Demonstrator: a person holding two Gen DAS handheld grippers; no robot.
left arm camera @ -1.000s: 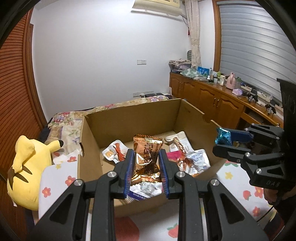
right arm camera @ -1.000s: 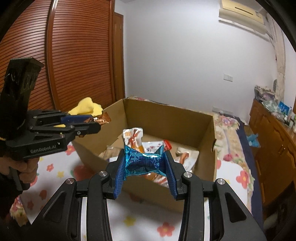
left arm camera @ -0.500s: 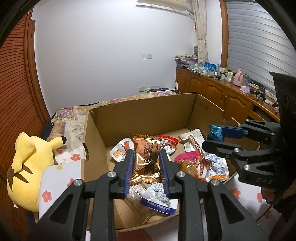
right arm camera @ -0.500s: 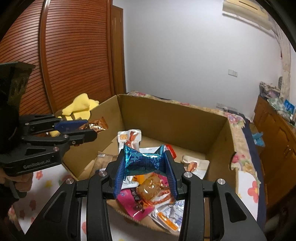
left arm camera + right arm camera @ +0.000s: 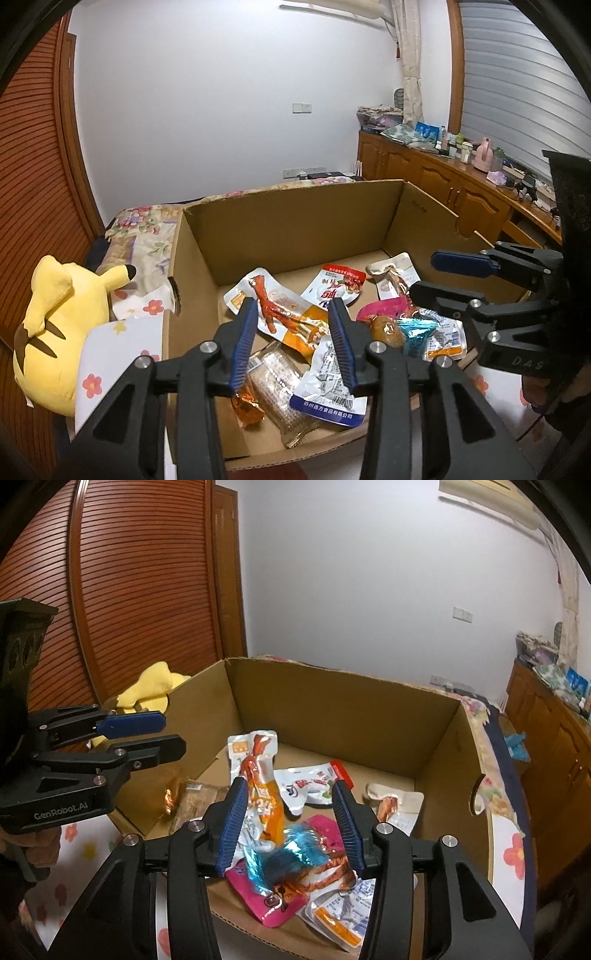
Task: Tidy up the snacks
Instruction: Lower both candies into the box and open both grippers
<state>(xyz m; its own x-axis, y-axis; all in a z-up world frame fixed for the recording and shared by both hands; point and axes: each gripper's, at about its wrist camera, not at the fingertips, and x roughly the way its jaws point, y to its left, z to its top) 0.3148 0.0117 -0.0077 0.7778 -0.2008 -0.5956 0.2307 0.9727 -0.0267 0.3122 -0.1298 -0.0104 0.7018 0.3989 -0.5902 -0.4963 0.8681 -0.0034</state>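
Both tongs (image 5: 291,341) (image 5: 288,829) agape above snack-filled box (image 5: 295,229).

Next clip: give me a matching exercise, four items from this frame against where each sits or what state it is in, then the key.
Items
1. blue foil packet
2. yellow plush toy
3. left gripper
4. copper foil packet

Place or state
A. outside the cardboard box, beside its left wall
B. jaws open, empty, over the box
C. on the snack pile under the open right gripper
D. in the box's near left corner

Pairs: 1-C, 2-A, 3-B, 4-D
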